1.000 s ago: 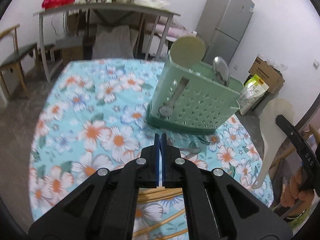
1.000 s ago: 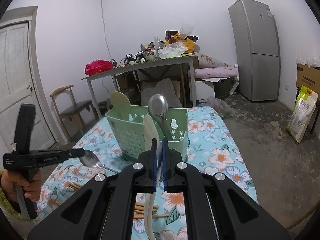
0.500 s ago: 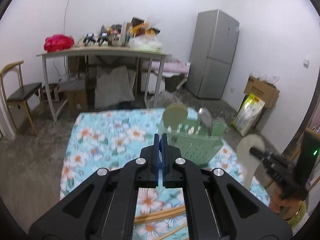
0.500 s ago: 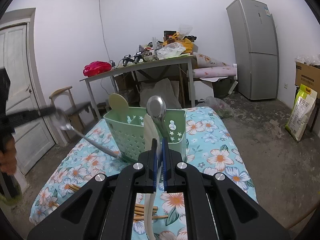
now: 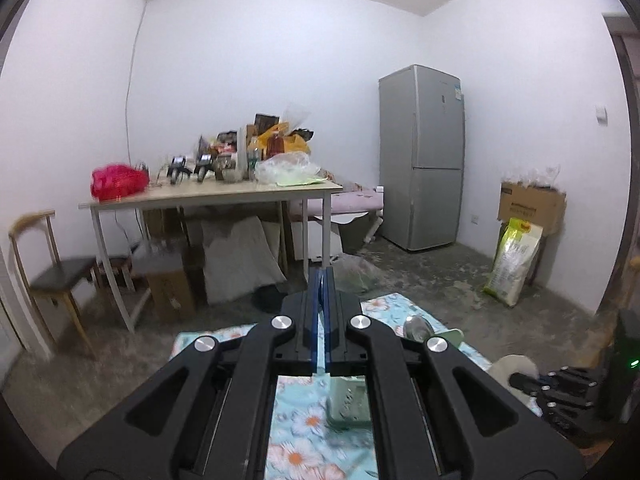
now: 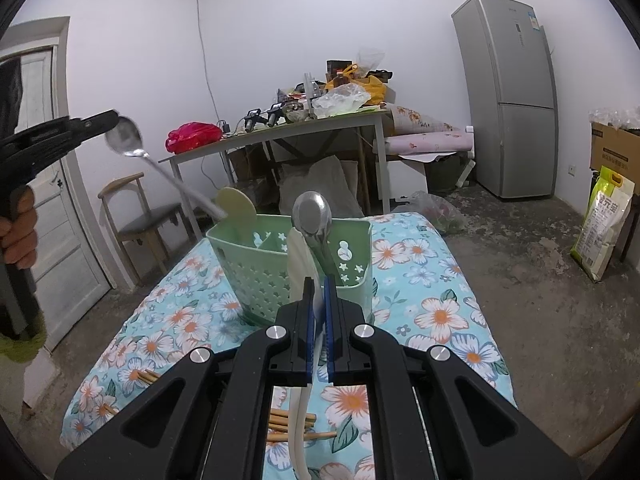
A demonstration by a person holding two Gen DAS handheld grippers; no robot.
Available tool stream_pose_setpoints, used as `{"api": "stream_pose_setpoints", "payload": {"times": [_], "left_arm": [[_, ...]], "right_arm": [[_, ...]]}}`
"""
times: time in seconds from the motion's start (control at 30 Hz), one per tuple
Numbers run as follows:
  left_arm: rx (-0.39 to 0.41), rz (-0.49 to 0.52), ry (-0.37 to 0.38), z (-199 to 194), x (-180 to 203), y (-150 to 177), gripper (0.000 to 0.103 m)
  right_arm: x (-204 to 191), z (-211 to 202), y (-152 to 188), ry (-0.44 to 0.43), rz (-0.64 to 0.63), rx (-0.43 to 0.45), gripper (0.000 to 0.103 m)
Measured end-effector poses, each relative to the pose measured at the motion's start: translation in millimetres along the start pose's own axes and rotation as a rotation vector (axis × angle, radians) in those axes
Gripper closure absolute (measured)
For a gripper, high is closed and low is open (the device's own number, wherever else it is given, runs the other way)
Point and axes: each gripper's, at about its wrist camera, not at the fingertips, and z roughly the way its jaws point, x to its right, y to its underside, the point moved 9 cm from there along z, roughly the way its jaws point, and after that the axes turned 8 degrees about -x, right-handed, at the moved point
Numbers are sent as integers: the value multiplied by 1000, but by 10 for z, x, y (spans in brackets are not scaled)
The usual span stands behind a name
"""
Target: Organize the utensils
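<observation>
While the left hand-held gripper (image 6: 114, 118) hangs high above the desk (image 6: 432, 280), it pinches the bowl of a metal spoon (image 6: 124, 140), and the spoon's handle points down toward the green basket (image 6: 256, 272). From its own camera the left hand-held gripper (image 5: 320, 280) shows its blue pads squeezed tight together. The right hand-held gripper (image 6: 317, 284) is clenched on a white rice paddle (image 6: 298, 256), just in front of the basket. 1 more metal spoon (image 6: 311, 210) and a round pale paddle (image 6: 236, 206) stand up in the basket. Wooden chopsticks (image 6: 288, 426) lie on the flowery cloth (image 6: 440, 312).
</observation>
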Motion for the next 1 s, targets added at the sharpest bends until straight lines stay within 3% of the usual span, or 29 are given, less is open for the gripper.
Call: {"api": "stream_pose_setpoints", "payload": {"times": [0.27,0.43,0.57,0.73,1.0], "left_arm": [[-42,201,-109,570,317,206,103],[-98,222,-118,892,372,380,103],[-139,152,-72,1051,348,457,102],[-180,-1,23,1191,236,517,91],[-153,-148,68,1092,-36,545,75]], "right_arm": [[16,1,3,1,1,0,98],[51,17,14,0,7,-5,98],[76,35,14,-6,17,-8,98],[120,12,-22,-9,28,4,98],[306,-231,-507,-138,128,113,98]]}}
